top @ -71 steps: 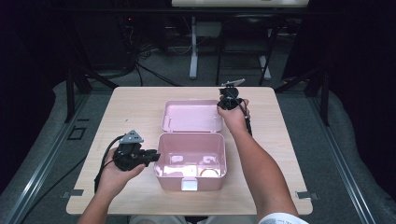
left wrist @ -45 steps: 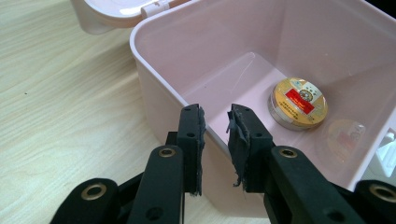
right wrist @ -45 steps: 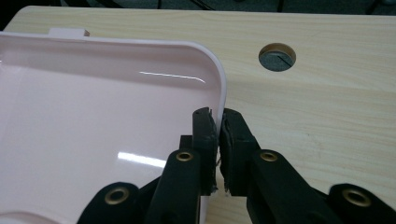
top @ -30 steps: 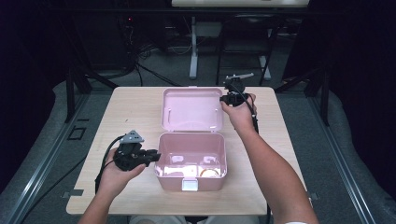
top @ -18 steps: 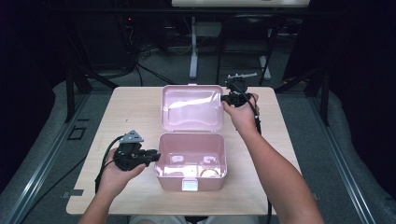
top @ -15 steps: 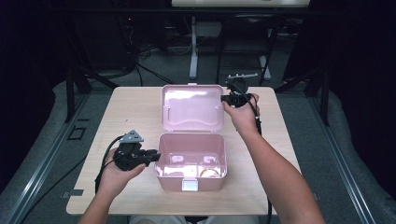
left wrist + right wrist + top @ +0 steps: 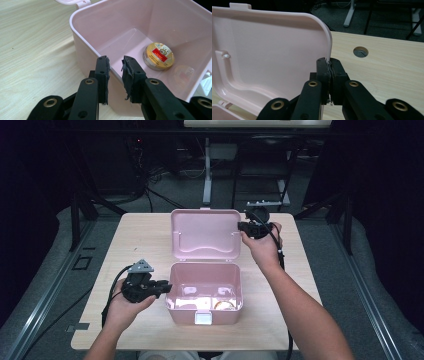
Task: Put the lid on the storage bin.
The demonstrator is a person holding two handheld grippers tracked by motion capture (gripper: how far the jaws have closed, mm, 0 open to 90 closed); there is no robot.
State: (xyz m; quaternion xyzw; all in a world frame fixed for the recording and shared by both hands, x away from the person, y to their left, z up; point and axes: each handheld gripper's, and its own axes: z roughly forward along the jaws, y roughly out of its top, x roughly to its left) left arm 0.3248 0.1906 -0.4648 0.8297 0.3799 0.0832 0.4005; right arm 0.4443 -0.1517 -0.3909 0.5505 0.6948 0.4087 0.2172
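Note:
A pink box (image 7: 204, 268) stands open near the table's front edge. My left gripper (image 7: 167, 287) straddles the box's left wall (image 7: 82, 47), one jaw outside and one inside, and is shut on the rim. A round gold and red tin (image 7: 158, 55) lies on the box floor. The lid (image 7: 205, 232) stands raised behind the box, its inner side facing me. At the lid's upper right, my right gripper (image 7: 241, 226) is shut on the lid's edge (image 7: 325, 42).
The light wooden table (image 7: 135, 240) has bare surface on both sides of the box. A round cable hole (image 7: 360, 52) sits in the tabletop right of the lid. A white latch (image 7: 203, 318) is on the box front. Dark stands and cables stand behind the table.
My right gripper has swung the lid up and back, from a low tilt to nearly upright. The left gripper and the box have stayed put.

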